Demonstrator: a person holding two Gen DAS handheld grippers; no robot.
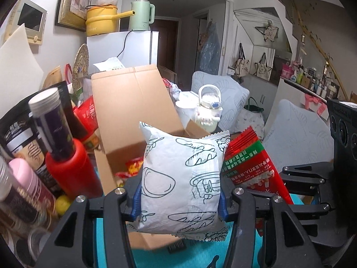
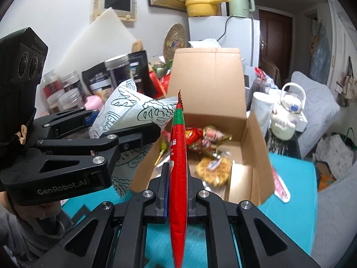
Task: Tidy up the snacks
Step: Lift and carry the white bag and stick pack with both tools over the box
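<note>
left gripper [image 1: 180, 197] clamps puffy white printed packet [image 1: 185, 178]; right gripper [image 2: 177, 192] pinches flat glossy red packet [image 2: 177, 178]

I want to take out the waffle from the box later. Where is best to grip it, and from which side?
Probably from above, across its two opposite edges: the waffle lies flat on the floor of the cardboard box, whose walls block any sideways approach.

white snack bag [image 1: 181, 183] printed with dark green line drawings of bread loaves. second packet [image 2: 177, 174] glossy red with a green band near its serrated top. cardboard box [image 2: 214, 84] plain tan-brown; inside, red and gold wrappers [image 2: 196, 136] and a golden waffle [image 2: 215, 170]. table surface [image 2: 290, 212] teal. kettle [image 1: 142, 15] pale green, pot [image 1: 101, 19] yellow. bottle [image 1: 71, 167] bright red.
</note>
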